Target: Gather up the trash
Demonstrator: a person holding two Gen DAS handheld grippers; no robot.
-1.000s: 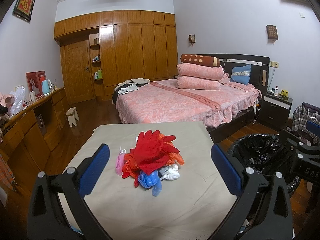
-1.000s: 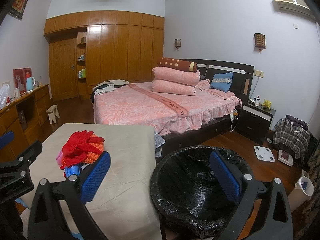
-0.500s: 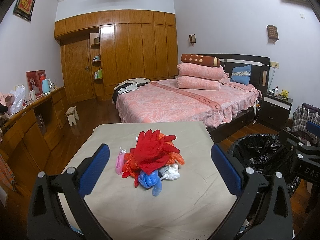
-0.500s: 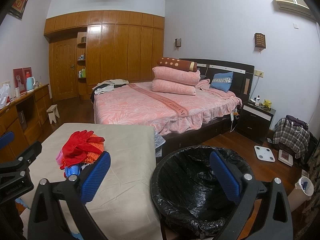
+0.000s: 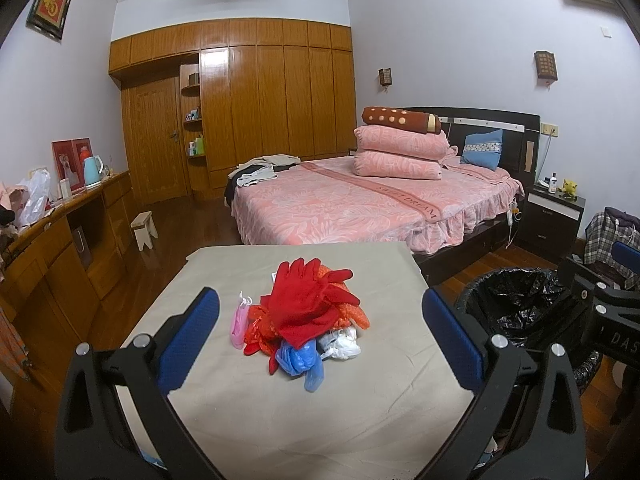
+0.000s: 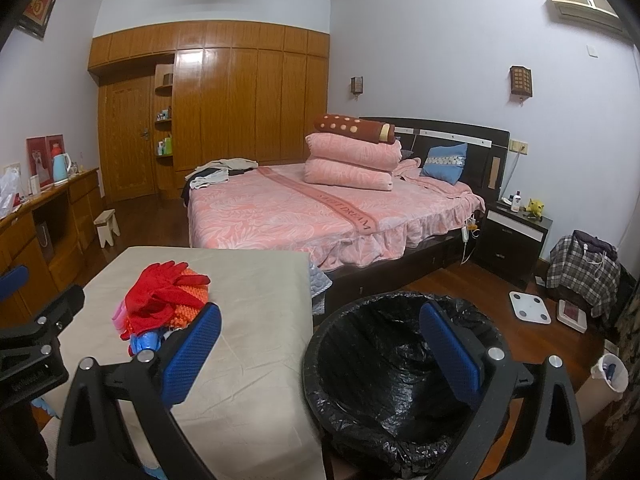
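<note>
A heap of trash lies in the middle of the beige-covered table (image 5: pixel 280 408): red gloves (image 5: pixel 308 304) on top, an orange knit piece (image 5: pixel 352 316), a pink item (image 5: pixel 238 322), a blue plastic bag (image 5: pixel 298 362) and a white crumpled bag (image 5: pixel 340 344). My left gripper (image 5: pixel 320 320) is open, held short of the heap with nothing between its blue pads. My right gripper (image 6: pixel 320 328) is open above the bin (image 6: pixel 384 380), which is lined with a black bag and stands right of the table. The heap (image 6: pixel 160 300) shows left in the right wrist view.
A pink bed (image 5: pixel 360 204) stands behind the table. A wooden desk (image 5: pixel 60 240) runs along the left wall, with a small stool (image 5: pixel 144 230) on the floor. A nightstand (image 6: pixel 516 236), a scale (image 6: pixel 530 306) and a white cup (image 6: pixel 608 372) lie to the right.
</note>
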